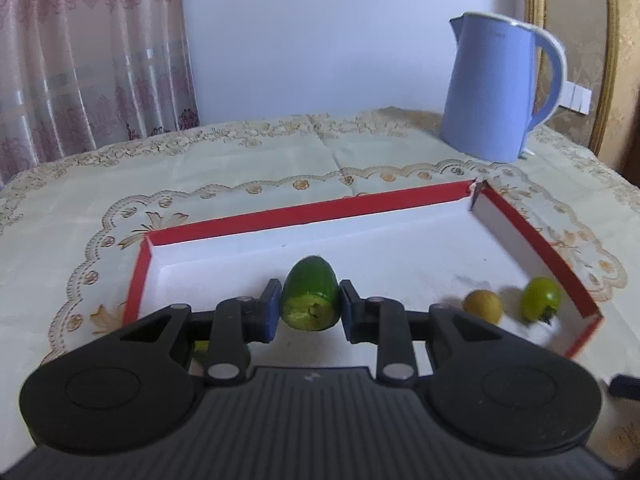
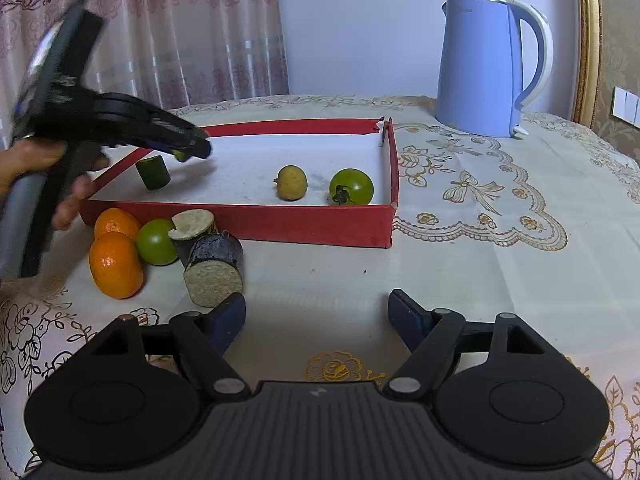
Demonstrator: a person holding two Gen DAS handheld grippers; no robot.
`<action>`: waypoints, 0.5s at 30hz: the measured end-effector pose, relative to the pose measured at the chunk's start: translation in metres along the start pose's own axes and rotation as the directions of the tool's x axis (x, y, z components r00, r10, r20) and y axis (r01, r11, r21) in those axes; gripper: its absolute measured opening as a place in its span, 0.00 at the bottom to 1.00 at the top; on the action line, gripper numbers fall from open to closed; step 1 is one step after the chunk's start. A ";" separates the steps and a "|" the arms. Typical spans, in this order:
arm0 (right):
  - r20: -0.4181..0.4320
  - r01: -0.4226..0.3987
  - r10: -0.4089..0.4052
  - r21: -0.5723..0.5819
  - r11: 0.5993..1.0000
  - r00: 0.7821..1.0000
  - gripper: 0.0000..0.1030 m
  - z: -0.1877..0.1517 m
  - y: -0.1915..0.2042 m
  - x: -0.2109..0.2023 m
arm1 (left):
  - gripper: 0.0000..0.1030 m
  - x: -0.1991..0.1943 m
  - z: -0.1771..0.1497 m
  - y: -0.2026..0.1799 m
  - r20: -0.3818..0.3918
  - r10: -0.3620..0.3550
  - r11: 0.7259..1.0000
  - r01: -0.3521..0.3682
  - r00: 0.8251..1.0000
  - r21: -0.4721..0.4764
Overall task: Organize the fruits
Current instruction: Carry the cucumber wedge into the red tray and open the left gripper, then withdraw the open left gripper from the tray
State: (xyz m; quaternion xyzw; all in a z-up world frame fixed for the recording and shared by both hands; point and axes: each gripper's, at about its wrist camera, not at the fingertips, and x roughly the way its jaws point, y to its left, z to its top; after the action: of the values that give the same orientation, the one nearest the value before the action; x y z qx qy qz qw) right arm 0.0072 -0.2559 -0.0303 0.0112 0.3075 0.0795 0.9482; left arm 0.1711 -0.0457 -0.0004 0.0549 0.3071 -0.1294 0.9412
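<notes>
A: Item one, the piece in hand?

B: Cucumber end [image 1: 308, 288], one cut face, one rounded tip. The left gripper [image 1: 310, 300] is clamped narrowly on its flanks, with the cut face towards the camera. It hangs over the left part of the red box [image 1: 304, 212], above the white floor.

A: How to set it down well?

B: As I judge it, lower it until it nearly meets the floor, turn the cut face downward so it cannot roll, and only then ease the jaws apart. Choose bare floor, clear of the second cucumber stub [image 2: 153, 172] standing just beside.

A: Other contents of the box?

B: A small yellow fruit [image 2: 291, 182] and a green tomato [image 2: 351, 186], near each other at the right end and well apart from the drop spot.

A: Stock waiting outside?

B: Two oranges [image 2: 116, 264], another green tomato [image 2: 156, 242] and two dark purple chunks [image 2: 214, 272] with pale cut faces, heaped against the box's front left corner.

A: The other tool?

B: The right gripper [image 2: 317, 312] stands wide with nothing between its jaws, low over the tablecloth [image 2: 500, 240] in front of the box. Its left finger is close to the nearer purple chunk.

A: Any writing?

B: A blue kettle [image 2: 476, 68] at the back has a faint mark near its rim, too small to read. There is a tiny emblem on each gripper body, also illegible. No labels on the fruit.
</notes>
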 end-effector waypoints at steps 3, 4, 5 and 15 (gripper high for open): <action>-0.001 0.002 -0.002 -0.004 1.000 1.000 0.76 0.000 0.001 0.000 | 0.26 0.011 0.003 -0.002 -0.006 0.013 1.000 -0.013 1.000 0.003; -0.001 0.002 -0.002 -0.004 1.000 1.000 0.77 0.000 0.000 0.000 | 0.27 0.014 0.004 -0.002 -0.008 0.016 1.000 -0.016 1.000 0.005; -0.001 0.001 -0.001 -0.004 1.000 1.000 0.77 0.000 0.001 0.000 | 0.27 0.016 0.004 -0.002 -0.008 0.020 1.000 -0.020 1.000 0.007; -0.002 0.003 -0.003 -0.007 1.000 1.000 0.77 0.000 0.000 0.000 | 0.51 0.018 0.008 0.000 0.018 0.040 0.999 -0.040 0.999 0.004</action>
State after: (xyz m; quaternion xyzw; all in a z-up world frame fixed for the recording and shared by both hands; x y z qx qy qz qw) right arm 0.0070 -0.2556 -0.0304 0.0073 0.3083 0.0794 0.9479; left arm 0.1896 -0.0511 -0.0042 0.0619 0.2970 -0.1117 0.9463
